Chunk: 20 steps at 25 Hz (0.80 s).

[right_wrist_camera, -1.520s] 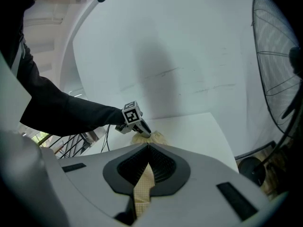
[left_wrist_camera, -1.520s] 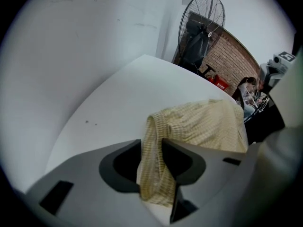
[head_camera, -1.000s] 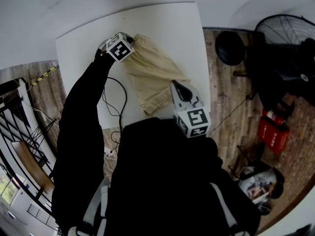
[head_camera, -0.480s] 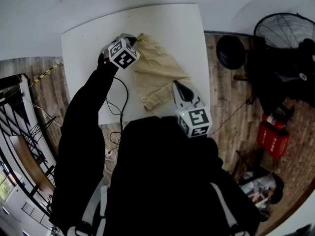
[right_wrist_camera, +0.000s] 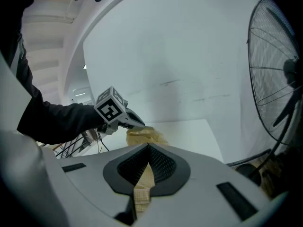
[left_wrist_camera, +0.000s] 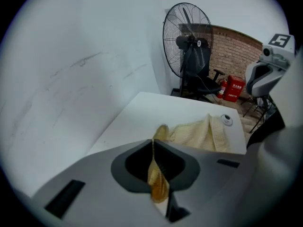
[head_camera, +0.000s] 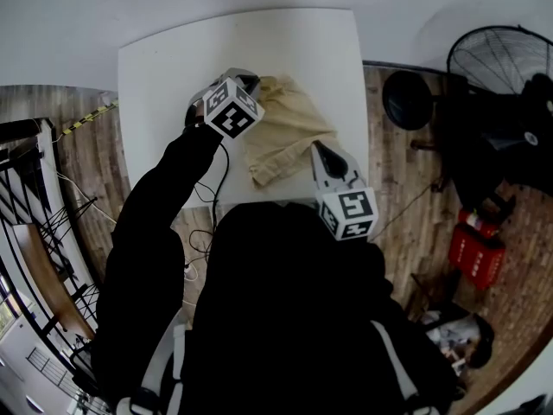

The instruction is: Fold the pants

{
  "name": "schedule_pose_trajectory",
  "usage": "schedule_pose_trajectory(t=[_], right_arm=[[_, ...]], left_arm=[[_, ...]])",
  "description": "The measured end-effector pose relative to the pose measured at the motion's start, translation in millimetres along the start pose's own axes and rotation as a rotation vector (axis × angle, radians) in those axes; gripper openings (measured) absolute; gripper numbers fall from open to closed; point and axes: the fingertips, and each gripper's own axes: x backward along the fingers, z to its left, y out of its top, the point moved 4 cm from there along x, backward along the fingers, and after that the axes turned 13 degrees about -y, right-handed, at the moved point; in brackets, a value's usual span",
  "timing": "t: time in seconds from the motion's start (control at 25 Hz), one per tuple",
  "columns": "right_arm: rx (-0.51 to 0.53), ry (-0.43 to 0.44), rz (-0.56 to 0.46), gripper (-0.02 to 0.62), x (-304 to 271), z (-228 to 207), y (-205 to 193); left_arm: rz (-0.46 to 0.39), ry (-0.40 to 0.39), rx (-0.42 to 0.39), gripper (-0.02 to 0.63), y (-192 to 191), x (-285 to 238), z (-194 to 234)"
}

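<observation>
The beige pants (head_camera: pixel 289 119) lie bunched on the white table (head_camera: pixel 173 67). My left gripper (head_camera: pixel 253 83) is shut on their far end and holds it lifted above the table; in the left gripper view a strip of fabric (left_wrist_camera: pixel 158 183) is pinched between the jaws, and the rest of the pants (left_wrist_camera: pixel 203 134) trails down to the tabletop. My right gripper (head_camera: pixel 318 146) is shut on the near edge of the pants by the table's right front; the right gripper view shows woven cloth (right_wrist_camera: pixel 143 183) clamped in its jaws, with the left gripper (right_wrist_camera: pixel 137 123) over the raised cloth beyond.
A standing fan (head_camera: pixel 501 59) and a round black base (head_camera: pixel 406 99) stand on the wooden floor right of the table. Red canisters (head_camera: pixel 473 247) sit further right. Black cables (head_camera: pixel 207 188) hang off the table's near edge. A black railing (head_camera: pixel 26 197) runs at left.
My left gripper has risen and come nearer with the far end of the pants, so the cloth on the table looks shorter and more bunched. The right gripper has shifted only slightly.
</observation>
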Motion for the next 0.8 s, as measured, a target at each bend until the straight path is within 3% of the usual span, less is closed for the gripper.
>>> schedule_pose_trajectory(t=[0.8], right_arm=[[-0.018, -0.023, -0.035, 0.005, 23, -17, -11]], left_arm=[[-0.136, -0.154, 0.093, 0.017, 27, 35, -140]])
